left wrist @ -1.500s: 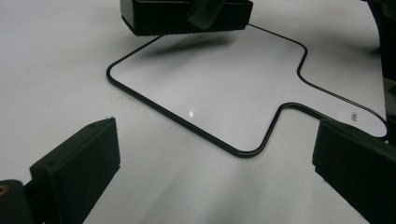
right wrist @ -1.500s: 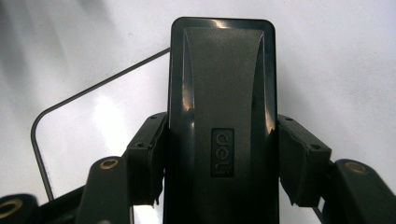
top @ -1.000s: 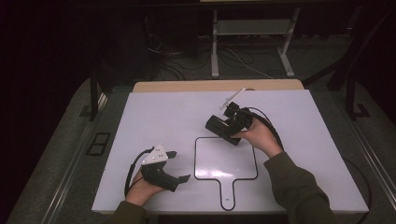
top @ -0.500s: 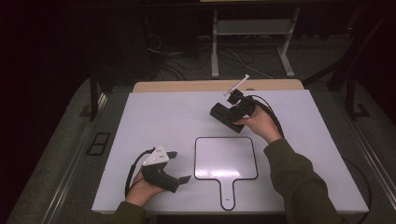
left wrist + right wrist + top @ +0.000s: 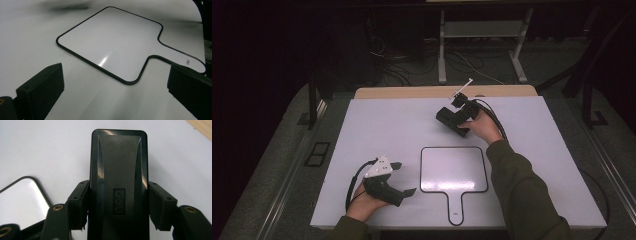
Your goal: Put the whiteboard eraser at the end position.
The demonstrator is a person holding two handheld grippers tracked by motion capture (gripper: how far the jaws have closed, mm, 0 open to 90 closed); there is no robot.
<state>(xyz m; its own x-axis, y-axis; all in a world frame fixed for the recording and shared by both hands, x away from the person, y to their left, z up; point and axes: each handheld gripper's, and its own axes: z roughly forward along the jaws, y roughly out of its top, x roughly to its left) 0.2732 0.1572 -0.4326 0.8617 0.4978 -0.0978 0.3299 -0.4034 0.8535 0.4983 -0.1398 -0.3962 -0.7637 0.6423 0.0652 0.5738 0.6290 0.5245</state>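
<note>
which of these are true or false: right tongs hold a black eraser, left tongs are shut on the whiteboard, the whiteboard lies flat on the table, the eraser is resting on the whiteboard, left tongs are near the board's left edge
1. The right tongs hold a black eraser. True.
2. The left tongs are shut on the whiteboard. False: their jaws stand wide apart with nothing gripped.
3. The whiteboard lies flat on the table. True.
4. The eraser is resting on the whiteboard. False: it is clamped in the right tongs, beyond the board's far edge.
5. The left tongs are near the board's left edge. True.
</note>
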